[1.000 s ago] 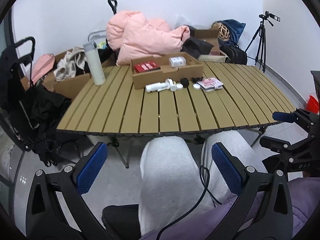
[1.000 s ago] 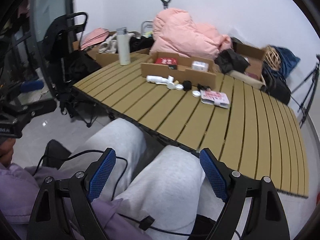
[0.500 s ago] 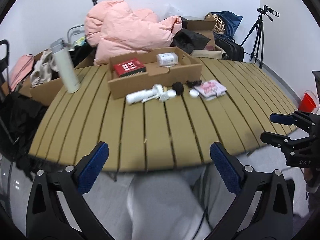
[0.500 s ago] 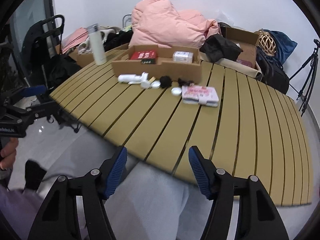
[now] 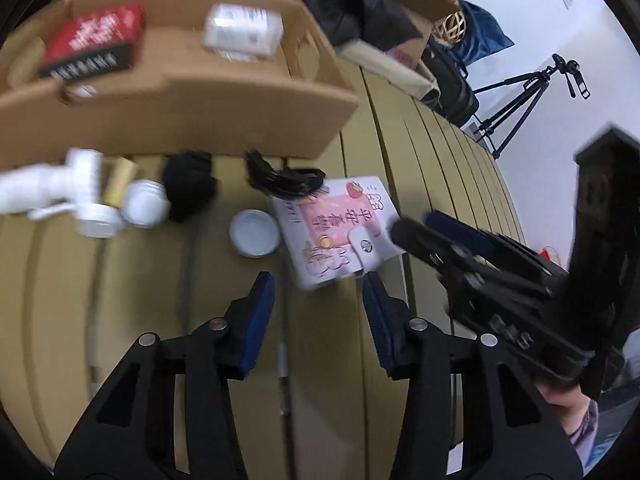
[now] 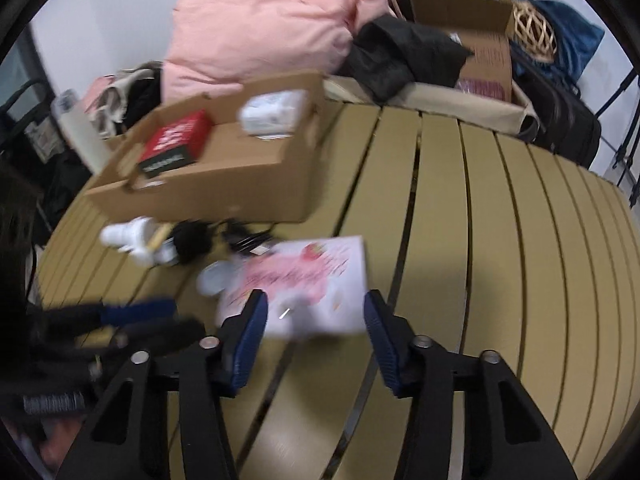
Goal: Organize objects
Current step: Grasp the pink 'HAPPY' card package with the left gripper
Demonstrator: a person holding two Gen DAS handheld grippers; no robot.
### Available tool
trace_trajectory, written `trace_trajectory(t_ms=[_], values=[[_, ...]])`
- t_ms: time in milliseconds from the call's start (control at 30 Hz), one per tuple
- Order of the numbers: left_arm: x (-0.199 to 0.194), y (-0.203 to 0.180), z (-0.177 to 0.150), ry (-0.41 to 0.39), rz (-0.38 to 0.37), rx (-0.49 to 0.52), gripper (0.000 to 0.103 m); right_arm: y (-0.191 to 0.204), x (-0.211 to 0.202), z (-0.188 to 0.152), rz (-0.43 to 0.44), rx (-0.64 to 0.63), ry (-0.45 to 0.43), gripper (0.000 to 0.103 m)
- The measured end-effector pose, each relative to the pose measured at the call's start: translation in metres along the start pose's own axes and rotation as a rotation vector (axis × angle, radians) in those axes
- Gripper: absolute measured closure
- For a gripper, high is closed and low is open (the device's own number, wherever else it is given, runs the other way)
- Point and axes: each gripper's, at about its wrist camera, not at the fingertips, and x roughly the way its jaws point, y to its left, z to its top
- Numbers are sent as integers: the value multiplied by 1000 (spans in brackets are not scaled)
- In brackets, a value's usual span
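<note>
Pink and white, the snap-clasp notebook (image 5: 338,228) lies flat on the slatted table (image 5: 152,320) just ahead of your left gripper (image 5: 318,316), its near corner reaching toward the gap between the blue pads; the jaws are closing, yet nothing sits between them and no pad touches the cover. To the left of those tongs lies a white lid (image 5: 255,232), and beyond it a black pouch (image 5: 188,188), a black cable bundle (image 5: 282,176) and white bottles (image 5: 80,196) are strung along the front wall of the cardboard box (image 5: 180,120), probably waiting to go in with the red box (image 5: 94,40) and white carton (image 5: 242,32) already inside. Your left wrist tilts steeply down at the table, while the right tool crosses in from the right, tips by the notebook's far edge. From the right wrist, blurred, the notebook (image 6: 308,288) lies directly ahead of your right gripper (image 6: 316,324), its near edge level with the pad tips; these jaws are closing too, with part of the cover showing between them, though I cannot tell that they touch it. This wrist also pitches down, and your left gripper (image 6: 136,312) reaches in low from the left, well short of the cardboard box (image 6: 224,172).
</note>
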Motion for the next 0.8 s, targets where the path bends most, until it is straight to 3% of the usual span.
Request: trace_trajectory(t_ms=[67,100,200,233,267,400,533,667,733,800], values=[[9,-1,-1,2,9,-6,67,-8,15,6,13,17,19,59],[11,0,-2,1,1,-7,79,-10,23,7,27,22,26,60],[9,-3,-6,-6,-36,0,91,-12,31,2,5,31,30,82],[6,-5,-8,-11,-32,15,91,-10,29,-2,33,35,33,95],[3,-8,-12,-7,-28,31,92,-7,24,-9,42,34,35,98],[-15,-10,-51,54,-29,97,93,10,4,-42,21,4,42,101],[-51,9,-94,118,-90,111,93,34,-23,-91,87,53,39,101],[-87,34,-103,38,5,90,93,68,-32,-108,220,79,19,101],[-99,41,-101,-12,54,78,90,78,-34,-109,233,90,-13,100],[-103,47,-96,-37,48,68,77,77,-35,-108,212,113,-30,98]])
